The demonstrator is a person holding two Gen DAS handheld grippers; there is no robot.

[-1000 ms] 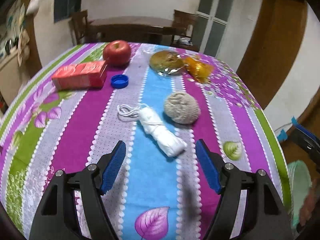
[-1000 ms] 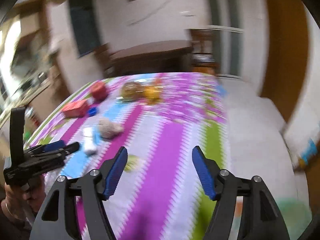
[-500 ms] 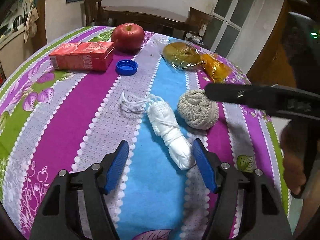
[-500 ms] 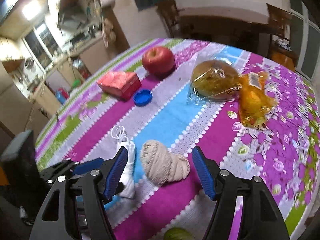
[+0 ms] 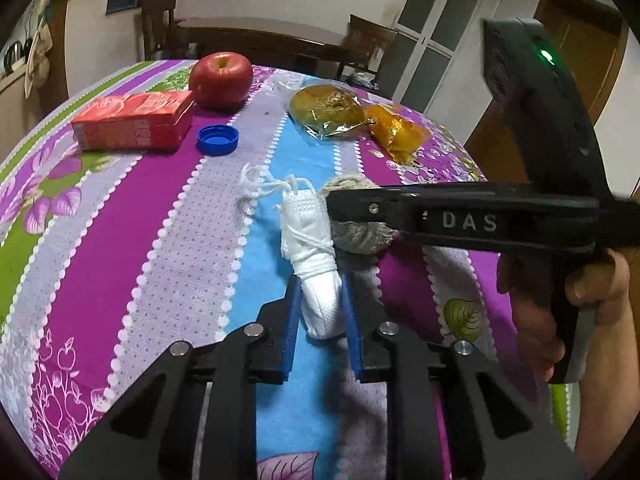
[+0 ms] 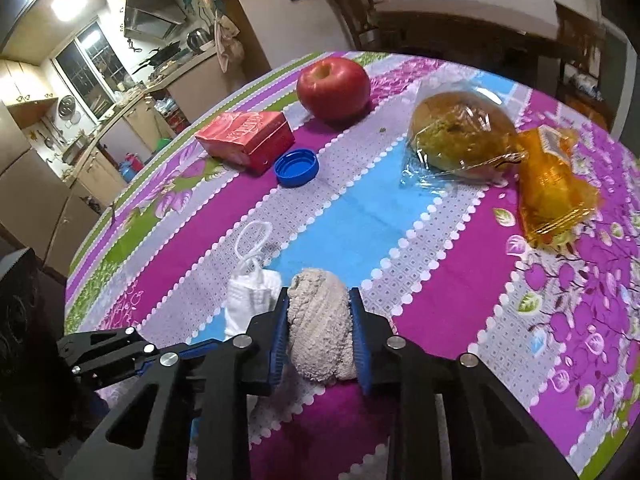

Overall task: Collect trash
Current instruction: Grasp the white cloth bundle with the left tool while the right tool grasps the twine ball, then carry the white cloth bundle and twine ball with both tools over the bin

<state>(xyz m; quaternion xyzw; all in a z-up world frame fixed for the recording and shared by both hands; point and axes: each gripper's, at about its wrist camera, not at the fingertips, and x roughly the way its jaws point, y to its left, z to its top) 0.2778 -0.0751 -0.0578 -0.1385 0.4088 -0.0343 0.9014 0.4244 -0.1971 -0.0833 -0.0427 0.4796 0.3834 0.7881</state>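
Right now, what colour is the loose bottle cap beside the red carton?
Blue; the bottle cap shows best in the right wrist view.

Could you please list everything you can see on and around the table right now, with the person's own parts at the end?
apple: one, red, far end of the table
carton: one, red, lying flat beside the apple
bottle cap: one, blue, open side up, next to the carton
wrapped bun: one, brown in clear film, far right
orange packet: one, orange, touching the bun's wrapper
white rolled cloth: one, white with strings, between the left jaws
beige knitted ball: one, beige, between the right jaws
tablecloth: one, purple, blue and green stripes
left gripper: one, black with blue pads, just closed on the white cloth
right gripper: one, black with blue pads, just closed on the ball
hand: one, holding the right gripper's handle
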